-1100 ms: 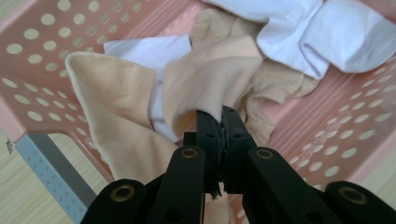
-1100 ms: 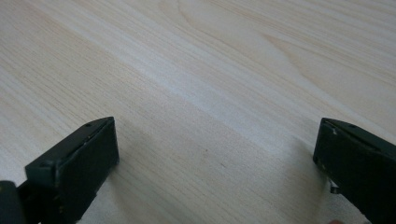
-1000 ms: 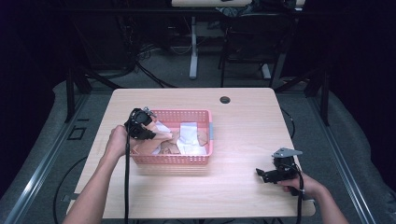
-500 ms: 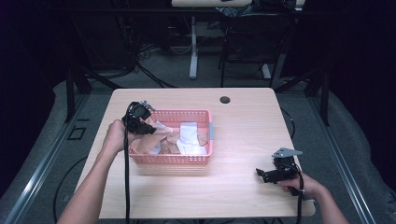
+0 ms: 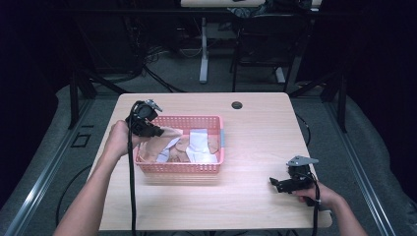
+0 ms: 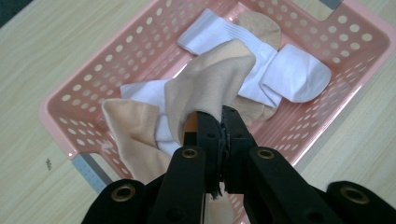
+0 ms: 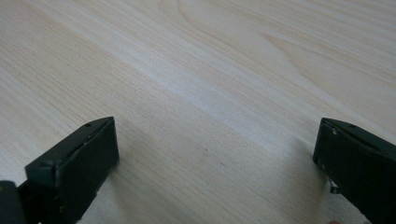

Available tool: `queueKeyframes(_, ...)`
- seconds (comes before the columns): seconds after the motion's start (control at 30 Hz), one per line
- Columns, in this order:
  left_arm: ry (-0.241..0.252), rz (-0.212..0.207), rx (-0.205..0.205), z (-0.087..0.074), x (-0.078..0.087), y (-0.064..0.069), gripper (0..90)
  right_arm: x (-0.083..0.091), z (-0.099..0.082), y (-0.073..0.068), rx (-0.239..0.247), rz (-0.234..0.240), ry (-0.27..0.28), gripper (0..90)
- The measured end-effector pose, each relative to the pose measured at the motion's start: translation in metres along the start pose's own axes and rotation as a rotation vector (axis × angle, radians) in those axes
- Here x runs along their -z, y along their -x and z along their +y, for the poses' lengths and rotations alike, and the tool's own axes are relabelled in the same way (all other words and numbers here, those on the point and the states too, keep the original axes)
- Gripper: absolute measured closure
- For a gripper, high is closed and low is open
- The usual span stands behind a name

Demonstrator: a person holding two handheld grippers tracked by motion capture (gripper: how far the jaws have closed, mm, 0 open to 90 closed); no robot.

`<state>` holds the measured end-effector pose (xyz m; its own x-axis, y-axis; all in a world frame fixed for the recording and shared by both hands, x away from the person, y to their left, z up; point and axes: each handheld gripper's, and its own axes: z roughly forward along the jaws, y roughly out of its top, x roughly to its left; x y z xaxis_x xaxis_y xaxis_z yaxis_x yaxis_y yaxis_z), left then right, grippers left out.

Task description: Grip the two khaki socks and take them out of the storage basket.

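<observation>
Right gripper [image 5: 276, 184]: near the person, low over the bare wood, holding nothing. Its jaws stand wide apart in the right gripper view.
Left gripper [image 6: 219, 122]: its jaws are pinched tight on a tan sock [image 6: 210, 84]. It holds the sock by a fold of cloth.
Sock: it hangs from the jaws, over the left end of the pink basket [image 5: 209, 168]. Its loose end points down into the basket.
Basket: it sits on the left half of the table [image 5: 255, 216]. White socks [image 6: 285, 72] and more tan socks [image 6: 133, 128] lie in a pile inside.
How to do it well: I think the job is taking socks out one by one. Lift straight up and go slow, so the sock slips free of the pile. Keep the pinch tight, since the grip is on a thin fold. Watch that no other sock comes along. The basket is light, so it may slide if the sock snags on a hole.
Table top: pale wood, smooth and flat. A small dark round hole [image 5: 237, 105] is near the far edge.
Room: dark all around. Gray floor, black cables [image 5: 162, 78] and table legs [image 5: 203, 54] stand behind.
</observation>
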<state>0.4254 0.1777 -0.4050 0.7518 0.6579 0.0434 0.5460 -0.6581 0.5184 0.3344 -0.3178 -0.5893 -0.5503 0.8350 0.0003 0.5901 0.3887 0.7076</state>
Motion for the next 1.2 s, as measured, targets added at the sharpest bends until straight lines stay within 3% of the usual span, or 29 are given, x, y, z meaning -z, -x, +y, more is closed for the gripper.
queueKeyframes(0.47,0.032,0.026,0.002,0.0,0.026,-0.006,87.8,0.0,0.0,0.0,0.0,0.0,0.0,0.0)
queueKeyframes(1.2,0.063,0.079,0.055,-0.016,0.057,-0.029,87.8,0.001,-0.001,0.0,-0.009,-0.004,0.001,0.0)
